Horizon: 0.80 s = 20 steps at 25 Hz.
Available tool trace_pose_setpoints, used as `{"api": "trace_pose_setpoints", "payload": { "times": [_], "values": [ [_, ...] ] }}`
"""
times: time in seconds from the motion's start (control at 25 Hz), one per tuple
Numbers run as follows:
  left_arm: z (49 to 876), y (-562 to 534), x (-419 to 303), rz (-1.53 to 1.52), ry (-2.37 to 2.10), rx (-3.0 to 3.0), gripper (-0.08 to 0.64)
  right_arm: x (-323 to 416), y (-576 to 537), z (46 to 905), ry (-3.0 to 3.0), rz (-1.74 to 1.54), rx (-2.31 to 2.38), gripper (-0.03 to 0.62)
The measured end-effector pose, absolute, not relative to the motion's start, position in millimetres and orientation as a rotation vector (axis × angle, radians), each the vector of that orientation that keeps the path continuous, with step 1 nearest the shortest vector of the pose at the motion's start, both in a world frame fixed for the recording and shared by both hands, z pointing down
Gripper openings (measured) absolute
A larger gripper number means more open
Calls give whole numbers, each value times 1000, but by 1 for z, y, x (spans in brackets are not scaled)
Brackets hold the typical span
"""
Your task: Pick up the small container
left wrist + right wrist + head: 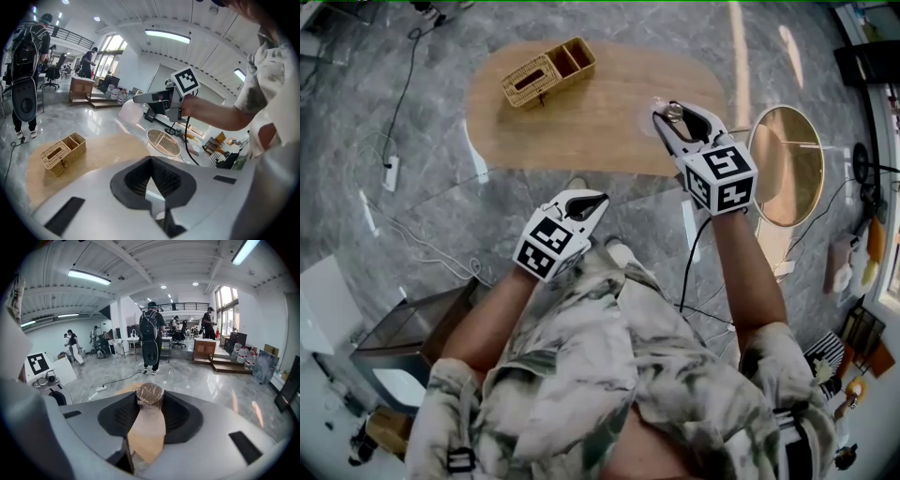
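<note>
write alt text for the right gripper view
A small clear container with a crinkled film top is clamped between the dark pads of the right gripper, above a wooden table. Behind it is a bright hall with a shiny grey floor, where a person with a backpack and others stand.

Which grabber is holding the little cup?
The right gripper, stretched out over the wooden table: the small container sits clamped between its jaws. The left gripper, close to the person's body, holds nothing.
</note>
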<state>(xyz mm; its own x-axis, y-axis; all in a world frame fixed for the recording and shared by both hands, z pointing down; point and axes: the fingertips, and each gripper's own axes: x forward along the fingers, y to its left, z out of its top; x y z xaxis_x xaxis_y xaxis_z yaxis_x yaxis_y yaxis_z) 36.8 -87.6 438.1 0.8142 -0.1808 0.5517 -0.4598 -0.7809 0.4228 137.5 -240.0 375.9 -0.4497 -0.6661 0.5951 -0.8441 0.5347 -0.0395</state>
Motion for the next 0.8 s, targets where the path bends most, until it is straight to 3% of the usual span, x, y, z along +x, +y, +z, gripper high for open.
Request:
{"api": "trace_pose_setpoints", "payload": {
  "times": [0.8],
  "values": [
    [443, -108, 32, 675, -421, 2438, 21, 142, -251, 388, -2211, 492, 1276, 160]
  ]
}}
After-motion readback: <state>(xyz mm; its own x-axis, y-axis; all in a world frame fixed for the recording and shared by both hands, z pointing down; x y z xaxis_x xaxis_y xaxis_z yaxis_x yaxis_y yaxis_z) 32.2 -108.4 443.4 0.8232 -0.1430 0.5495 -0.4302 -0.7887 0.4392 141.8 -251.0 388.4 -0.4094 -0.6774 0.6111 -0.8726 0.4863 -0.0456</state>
